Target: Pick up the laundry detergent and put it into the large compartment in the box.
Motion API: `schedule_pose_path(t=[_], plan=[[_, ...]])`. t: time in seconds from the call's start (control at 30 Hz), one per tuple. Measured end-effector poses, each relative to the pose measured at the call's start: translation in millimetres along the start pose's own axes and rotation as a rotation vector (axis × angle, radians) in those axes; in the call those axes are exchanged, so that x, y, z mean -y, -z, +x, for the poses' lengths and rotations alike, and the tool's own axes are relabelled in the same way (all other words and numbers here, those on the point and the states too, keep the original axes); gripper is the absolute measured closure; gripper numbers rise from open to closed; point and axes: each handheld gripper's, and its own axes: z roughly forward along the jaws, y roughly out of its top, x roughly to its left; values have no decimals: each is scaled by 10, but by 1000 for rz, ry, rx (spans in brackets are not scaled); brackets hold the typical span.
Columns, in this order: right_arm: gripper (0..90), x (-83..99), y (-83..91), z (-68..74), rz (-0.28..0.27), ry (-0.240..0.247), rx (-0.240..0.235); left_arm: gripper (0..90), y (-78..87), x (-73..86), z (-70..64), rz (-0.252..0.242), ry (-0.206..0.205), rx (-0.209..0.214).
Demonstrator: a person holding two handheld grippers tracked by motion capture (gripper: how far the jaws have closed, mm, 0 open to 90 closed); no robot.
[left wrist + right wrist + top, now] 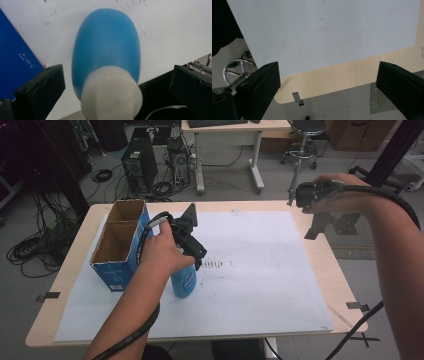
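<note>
Near the left side of the table point(310, 270), just right of the one blue cardboard box point(120, 245), the single blue bottle point(183, 280) is standing upright on the white sheet point(260, 265), and the left tongs point(192, 251) are hovering over its white cap with their jaws spread wide — nothing is being pinched yet. Judging from this, the job is only beginning: the grasp is not yet made, and both box compartments are looking empty. The right tongs point(312, 217) are hanging spread and empty above the far right edge — one bottle, one box, two tongs.

Open tongs point(117, 85) flank blue bottle point(106, 50), untouched
</note>
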Motion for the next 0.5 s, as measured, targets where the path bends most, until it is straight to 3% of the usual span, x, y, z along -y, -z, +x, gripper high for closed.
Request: schedule_pose_path(t=[0.5], plan=[[53, -8, -46, -5, 1, -7, -6, 2, -78, -28, 12, -3, -19, -6]])
